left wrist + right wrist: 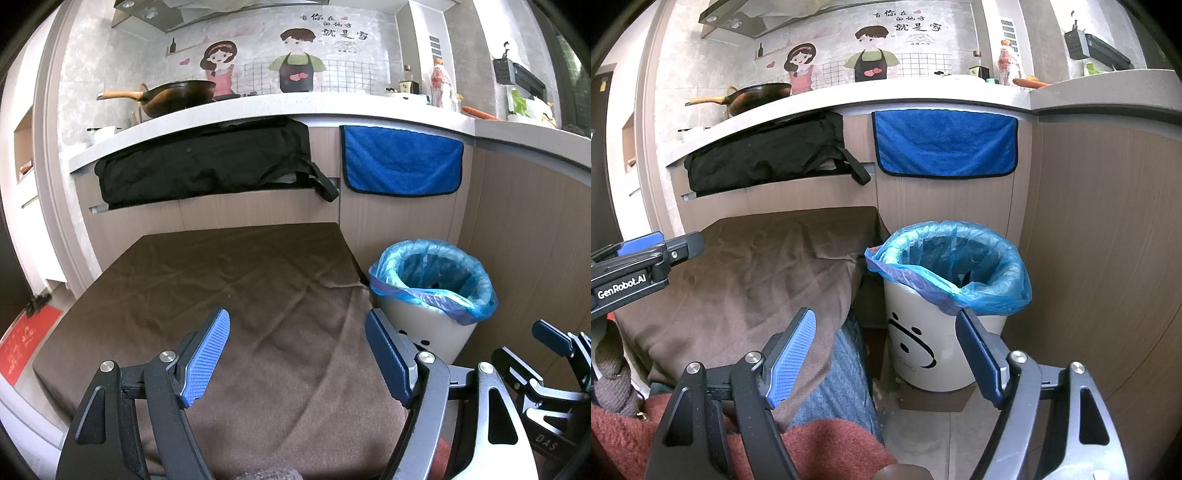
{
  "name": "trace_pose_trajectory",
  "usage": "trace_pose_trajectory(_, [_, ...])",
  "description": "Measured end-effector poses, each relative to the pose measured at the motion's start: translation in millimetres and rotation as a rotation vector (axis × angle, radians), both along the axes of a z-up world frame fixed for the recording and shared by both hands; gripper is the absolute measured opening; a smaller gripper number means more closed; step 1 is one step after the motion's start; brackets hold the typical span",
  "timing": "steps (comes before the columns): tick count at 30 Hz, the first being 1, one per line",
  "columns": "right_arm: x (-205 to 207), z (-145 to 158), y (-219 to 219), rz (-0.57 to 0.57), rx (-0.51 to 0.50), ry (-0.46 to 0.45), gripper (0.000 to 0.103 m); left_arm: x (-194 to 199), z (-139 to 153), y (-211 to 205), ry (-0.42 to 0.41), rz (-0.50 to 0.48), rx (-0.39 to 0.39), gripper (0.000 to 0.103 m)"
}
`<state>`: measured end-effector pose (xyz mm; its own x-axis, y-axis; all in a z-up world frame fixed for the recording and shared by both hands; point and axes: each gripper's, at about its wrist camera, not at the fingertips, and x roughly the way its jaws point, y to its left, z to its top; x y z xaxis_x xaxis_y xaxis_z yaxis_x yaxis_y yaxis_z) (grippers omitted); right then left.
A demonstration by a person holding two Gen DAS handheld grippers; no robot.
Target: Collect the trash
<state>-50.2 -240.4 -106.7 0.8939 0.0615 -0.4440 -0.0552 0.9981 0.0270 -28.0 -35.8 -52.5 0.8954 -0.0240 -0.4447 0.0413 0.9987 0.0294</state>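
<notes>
your left tool (646,254) reads "genrobot.ai" on its side. both it and your right tool (886,354) stand spread, gripping nothing. the white bin (923,347) with the blue liner (993,291) sits just beyond your right tool, beside the brown-clothed desk (240,288).

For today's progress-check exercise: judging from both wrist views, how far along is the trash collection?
Done: cannot be confirmed; the brown-covered table shows no trash, and little shows inside the bin's blue liner. In hand: nothing; the left tool and right tool both stand open and empty. Left: no loose trash visible in either view, so the job is either finished or not yet begun.
</notes>
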Motion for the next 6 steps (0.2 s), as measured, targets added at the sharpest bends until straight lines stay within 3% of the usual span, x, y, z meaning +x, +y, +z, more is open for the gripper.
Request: trace_pose_trajectory(6, [-0.5, 0.1, 0.4, -0.003, 0.001, -0.001, 0.076, 0.7, -1.0, -3.1, -0.004, 0.007, -0.003, 0.076])
